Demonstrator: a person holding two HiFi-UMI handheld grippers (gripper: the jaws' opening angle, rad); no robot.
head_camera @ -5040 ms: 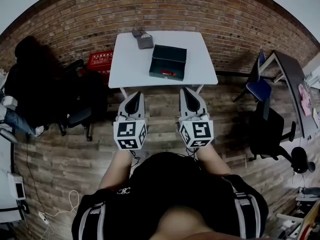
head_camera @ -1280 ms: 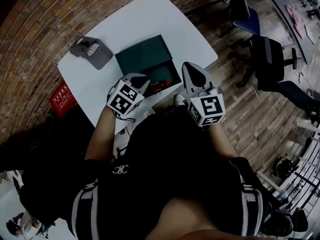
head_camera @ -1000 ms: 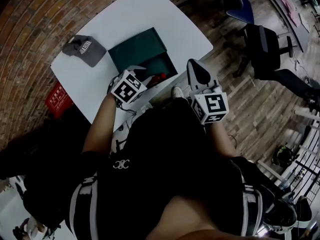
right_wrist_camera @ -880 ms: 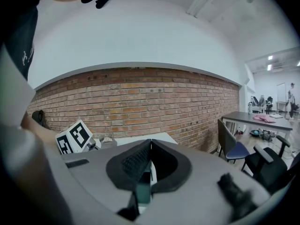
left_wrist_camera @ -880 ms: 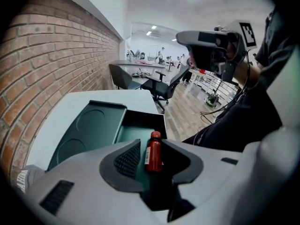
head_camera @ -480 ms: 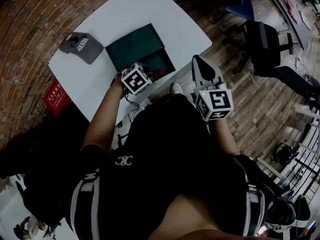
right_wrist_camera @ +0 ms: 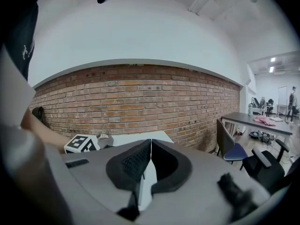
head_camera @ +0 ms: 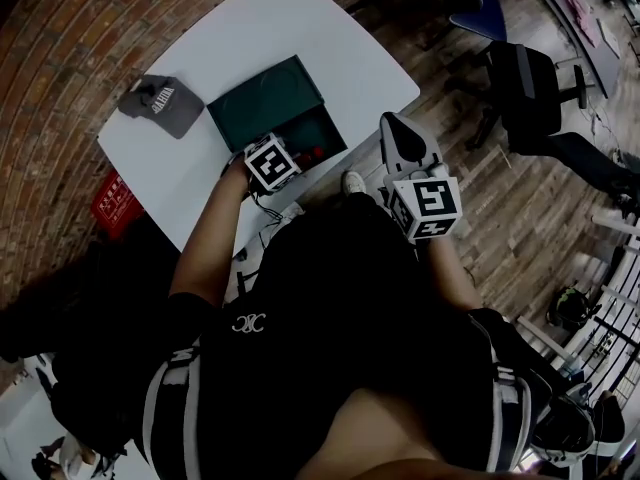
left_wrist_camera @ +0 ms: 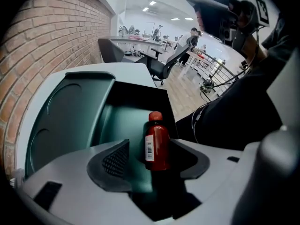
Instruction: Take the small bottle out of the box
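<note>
Fingers [left_wrist_camera: 115, 161] of the left gripper [left_wrist_camera: 149, 150] are spreading. The small bottle [left_wrist_camera: 156, 144] sits in the gap between them. The left pad stands clear of the bottle. The right pad is just beside it, and I cannot tell if it touches. The bottle is red with a red cap and a white barcode label, and its cap points away from the gripper. It is inside the box [left_wrist_camera: 70, 111], on the dark green floor of the tray, close to the wall nearest the person.

The box is dark green and its lid is swung open, with a moulded hollow showing on the lid's inner face. In the head view the box sits near the counter's [head_camera: 290, 18] near edge, and the left gripper's marker cube is above the tray.

On the right gripper [right_wrist_camera: 150, 142] the fingers [right_wrist_camera: 133, 161] are pressed together with nothing between them. In the head view this gripper is held off the counter, beside its near corner and above the wooden floor [head_camera: 500, 198].

A grey cap [head_camera: 160, 103] lies on the counter, apart from the box on its left. A red crate [head_camera: 110, 198] stands on the floor beside the counter. A brick wall [right_wrist_camera: 140, 97] runs behind the counter, and office chairs [head_camera: 540, 98] stand well off to the right.
</note>
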